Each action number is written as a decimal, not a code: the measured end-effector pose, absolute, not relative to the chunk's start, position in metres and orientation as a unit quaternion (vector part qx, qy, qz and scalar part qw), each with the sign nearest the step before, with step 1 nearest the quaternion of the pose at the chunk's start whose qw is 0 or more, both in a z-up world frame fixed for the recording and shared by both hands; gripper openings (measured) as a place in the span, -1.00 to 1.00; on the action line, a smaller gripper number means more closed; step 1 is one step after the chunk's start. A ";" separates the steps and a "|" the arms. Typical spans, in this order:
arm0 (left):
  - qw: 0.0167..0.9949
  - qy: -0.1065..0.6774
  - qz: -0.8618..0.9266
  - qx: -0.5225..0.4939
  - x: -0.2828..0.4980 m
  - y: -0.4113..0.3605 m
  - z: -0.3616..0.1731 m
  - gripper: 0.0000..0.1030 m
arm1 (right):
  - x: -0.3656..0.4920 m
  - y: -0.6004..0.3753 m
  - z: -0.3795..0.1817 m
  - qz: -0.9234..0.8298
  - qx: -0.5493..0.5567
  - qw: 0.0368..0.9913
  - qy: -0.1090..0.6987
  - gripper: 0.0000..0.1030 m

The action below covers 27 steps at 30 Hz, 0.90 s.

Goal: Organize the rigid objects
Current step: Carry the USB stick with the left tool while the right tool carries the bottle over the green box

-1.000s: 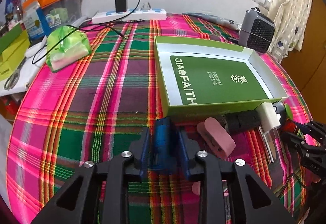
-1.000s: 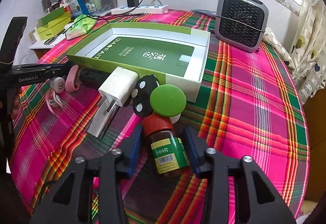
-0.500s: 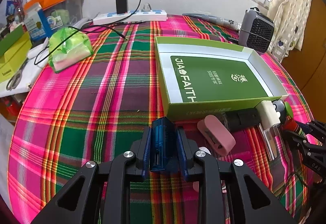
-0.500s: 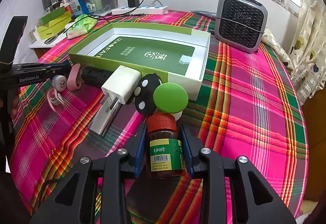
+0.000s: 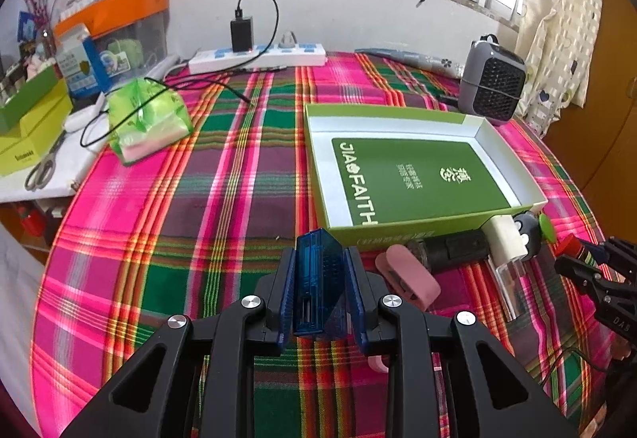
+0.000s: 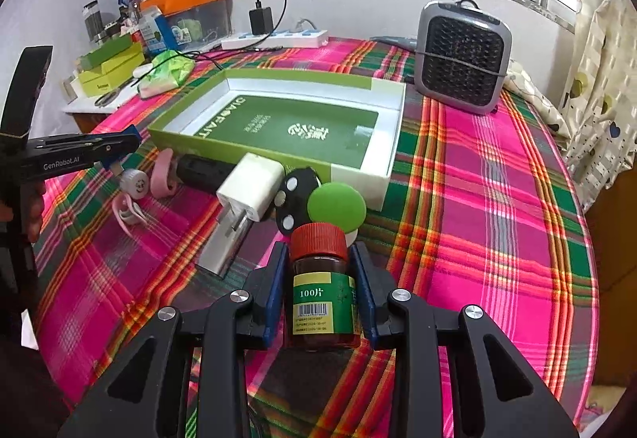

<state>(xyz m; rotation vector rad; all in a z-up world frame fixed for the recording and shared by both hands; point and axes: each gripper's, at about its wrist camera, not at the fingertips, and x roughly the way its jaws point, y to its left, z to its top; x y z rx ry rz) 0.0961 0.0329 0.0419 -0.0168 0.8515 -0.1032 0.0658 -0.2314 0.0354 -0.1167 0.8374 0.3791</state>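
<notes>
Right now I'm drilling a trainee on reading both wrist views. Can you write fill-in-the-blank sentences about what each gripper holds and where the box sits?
1. The left gripper is shut on a translucent ____ plastic case.
2. The right gripper grips a brown pill bottle with a ____ cap.
3. The open green box holds no loose items; the white charger lies ____ it.
4. The grey fan heater stands ____ the box.

Missing: blue; red; outside; behind

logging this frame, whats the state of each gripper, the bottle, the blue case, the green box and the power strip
left gripper: shut on blue case
right gripper: shut on pill bottle
blue case: held on edge
pill bottle: red cap on
green box: open, nothing loose inside
power strip: black charger plugged in
</notes>
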 end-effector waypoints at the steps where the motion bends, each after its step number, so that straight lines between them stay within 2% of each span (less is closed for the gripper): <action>1: 0.910 0.411 -0.050 -0.008 0.096 0.033 0.044 -0.55 | 0.066 -0.232 0.038 0.183 -0.056 0.896 0.401 -0.35; 14: 0.922 0.382 -0.063 0.007 0.122 0.022 0.074 -0.55 | 0.092 -0.226 0.070 0.166 -0.070 0.907 0.380 -0.35; 27: 0.916 0.396 -0.068 0.012 0.176 0.007 0.070 -0.55 | 0.151 -0.213 0.077 0.145 -0.075 0.906 0.392 -0.35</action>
